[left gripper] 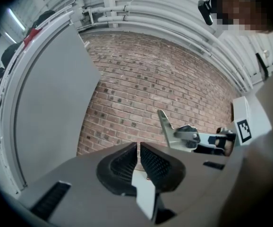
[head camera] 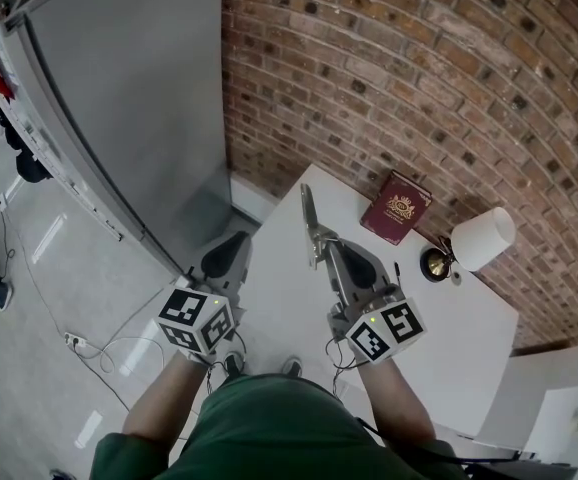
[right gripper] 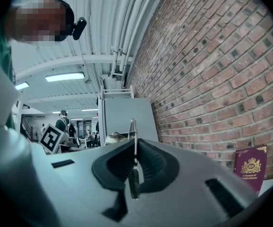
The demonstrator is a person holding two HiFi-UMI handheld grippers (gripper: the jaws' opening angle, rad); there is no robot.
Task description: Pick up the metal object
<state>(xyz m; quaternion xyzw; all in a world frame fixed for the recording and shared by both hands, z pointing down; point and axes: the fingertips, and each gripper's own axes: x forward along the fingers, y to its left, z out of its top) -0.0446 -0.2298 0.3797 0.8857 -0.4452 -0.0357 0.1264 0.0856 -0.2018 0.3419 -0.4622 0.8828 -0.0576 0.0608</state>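
The metal object (head camera: 309,214) is a thin, shiny, flat tool that juts out past my right gripper (head camera: 327,244), which is shut on it and holds it up above the white table (head camera: 449,338). In the right gripper view it shows edge-on as a thin blade (right gripper: 133,131) pinched between the black pads. From the left gripper view, the same tool (left gripper: 166,128) is seen to the right in front of the brick wall. My left gripper (head camera: 233,245) hangs off the table's left edge, with its jaws (left gripper: 139,150) shut and holding nothing.
A maroon booklet with a gold crest (head camera: 397,206) lies at the table's far edge by the brick wall (head camera: 419,78). A small lamp with a white shade (head camera: 482,238) and brass base (head camera: 435,264) stands to its right. A grey panel (head camera: 139,88) stands at the left.
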